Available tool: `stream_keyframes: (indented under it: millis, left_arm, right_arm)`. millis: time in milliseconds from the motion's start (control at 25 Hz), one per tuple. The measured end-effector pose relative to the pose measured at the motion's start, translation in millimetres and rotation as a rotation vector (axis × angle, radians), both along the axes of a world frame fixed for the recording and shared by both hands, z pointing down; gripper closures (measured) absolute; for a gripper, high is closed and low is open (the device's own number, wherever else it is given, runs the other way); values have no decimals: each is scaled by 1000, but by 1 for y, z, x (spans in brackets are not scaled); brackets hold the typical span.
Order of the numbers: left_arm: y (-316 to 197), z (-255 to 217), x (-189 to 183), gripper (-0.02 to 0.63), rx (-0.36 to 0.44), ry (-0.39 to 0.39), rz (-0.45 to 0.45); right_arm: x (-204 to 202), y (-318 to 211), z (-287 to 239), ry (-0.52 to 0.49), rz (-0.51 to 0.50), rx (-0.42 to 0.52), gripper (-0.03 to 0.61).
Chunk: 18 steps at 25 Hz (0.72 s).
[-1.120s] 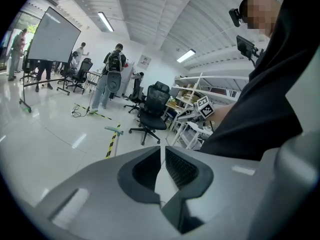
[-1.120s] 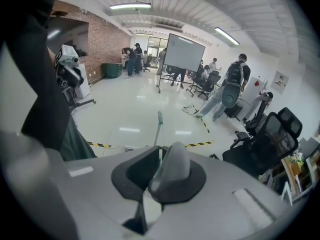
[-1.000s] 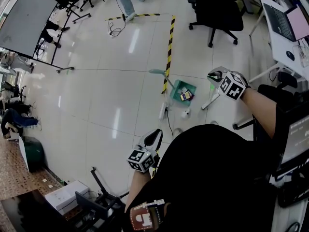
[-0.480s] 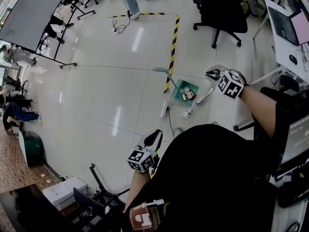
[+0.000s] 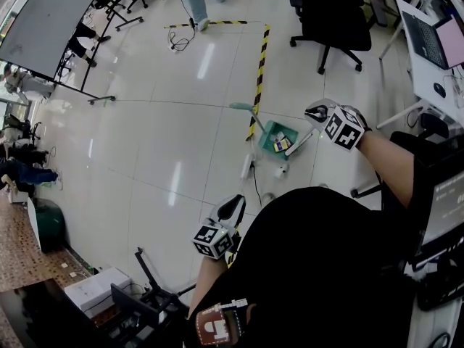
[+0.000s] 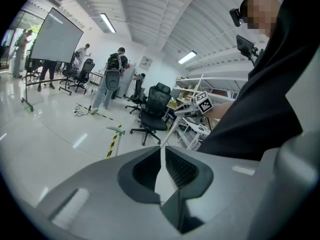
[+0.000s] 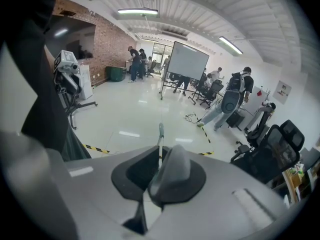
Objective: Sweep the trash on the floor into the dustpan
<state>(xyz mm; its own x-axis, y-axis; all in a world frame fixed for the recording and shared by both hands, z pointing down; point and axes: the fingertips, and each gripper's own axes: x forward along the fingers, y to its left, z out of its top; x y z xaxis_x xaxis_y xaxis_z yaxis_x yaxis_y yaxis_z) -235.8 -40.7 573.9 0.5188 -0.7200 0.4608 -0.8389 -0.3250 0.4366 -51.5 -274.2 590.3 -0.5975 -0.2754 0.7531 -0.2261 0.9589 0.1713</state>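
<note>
Left gripper (image 5: 232, 205): held low beside the body, fingers drawn almost together, nothing seen between them.
Loose trash (image 5: 279, 170): a white scrap is seen on the floor (image 5: 181, 143), just on the near side of the dustpan (image 5: 270, 130).
Dustpan: green, some trash lodged inside; a teal-topped handle (image 5: 243, 108) is stood up at its far-left side.
Broom handle (image 5: 303, 138): white, long axis slanted from the pan's mouth up to the right gripper (image 5: 314, 112).
Right gripper: fingers closed on that handle, forearm stretched forward; judged the nearer hand for a stroke pushing the scrap away toward the pan.

Glossy white floor (image 5: 145, 143) with green dustpan (image 5: 269, 130) (trash (image 5: 281, 144) inside), striped tape (image 5: 256, 71)
</note>
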Motion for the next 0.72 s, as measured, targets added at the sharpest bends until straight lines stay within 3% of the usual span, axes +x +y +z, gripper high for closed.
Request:
stream_keyframes:
  millis: [240,440,720]
  left_arm:
    - [-17,7,2,583,18,17,86]
    - [-2,5,-39,583,44,48,211]
    - [-14,9,-26,583,55,65,416]
  right_arm:
    - [28,6,3,-1,97,-36,563]
    - [25,64,-4,23,251,-58,563]
    - [72,125,-10,33,457,-83,563]
